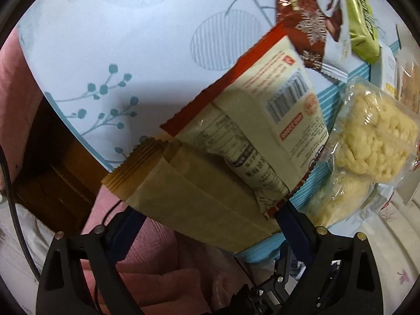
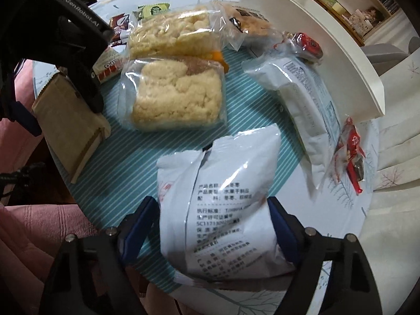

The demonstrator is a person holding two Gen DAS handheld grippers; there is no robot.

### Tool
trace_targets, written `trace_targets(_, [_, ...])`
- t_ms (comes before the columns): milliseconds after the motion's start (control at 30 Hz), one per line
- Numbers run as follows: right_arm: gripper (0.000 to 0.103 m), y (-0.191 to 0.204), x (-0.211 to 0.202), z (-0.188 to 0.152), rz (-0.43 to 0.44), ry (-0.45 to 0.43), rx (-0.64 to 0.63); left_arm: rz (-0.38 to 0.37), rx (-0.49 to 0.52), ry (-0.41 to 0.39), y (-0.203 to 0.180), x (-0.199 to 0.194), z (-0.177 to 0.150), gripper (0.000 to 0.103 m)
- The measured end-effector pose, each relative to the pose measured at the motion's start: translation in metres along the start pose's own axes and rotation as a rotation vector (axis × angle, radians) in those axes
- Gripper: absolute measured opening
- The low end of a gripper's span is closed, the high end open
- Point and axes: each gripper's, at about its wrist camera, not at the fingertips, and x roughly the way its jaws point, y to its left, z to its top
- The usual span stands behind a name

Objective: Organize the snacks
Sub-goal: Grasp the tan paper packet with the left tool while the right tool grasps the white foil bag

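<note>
A home living room, we think.

We see a round counter [image 2: 126, 173] under a pale blue tablecloth [image 1: 126, 39] printed with leaves and berries, spread with packaged snacks [image 2: 178, 99]. Around it sit pink quilted cushions [image 1: 157, 262] and cream upholstery with a branch print [image 2: 393, 173]. Behind a white chair back [image 2: 315, 39] stands a wooden bookshelf [image 2: 367, 2] filled with books and small keepsakes.

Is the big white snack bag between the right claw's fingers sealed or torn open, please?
Cannot tell for certain: the white snack bag looks puffed and full, with no tear visible, but its near end is hidden.
</note>
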Motion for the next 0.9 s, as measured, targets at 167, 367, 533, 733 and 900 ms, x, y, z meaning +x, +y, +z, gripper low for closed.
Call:
trace_targets(167, [0.070,-0.006,0.000,-0.001,0.014,0.010,0.031,-0.020,-0.004,0.010,0.012,-0.004,0.007,0.083])
trace_targets(367, [0.068,-0.021,-0.001,0.003,0.060,0.030,0.074,-0.057,-0.032,0.014,0.028,0.001,-0.022,0.066])
trace_targets(533, [0.067,-0.025,-0.006,0.003,0.127,0.050,0.146,-0.059,-0.023,0.020,0.046,-0.001,-0.031,0.060])
trace_targets(733, [0.067,-0.038,-0.013,0.003,0.170,0.073,0.265,-0.057,0.017,0.021,0.046,-0.001,-0.062,0.055])
trace_targets(900, [0.067,-0.055,-0.017,0.002,0.202,0.113,0.370,-0.075,0.049,0.006,0.037,-0.020,-0.084,0.052])
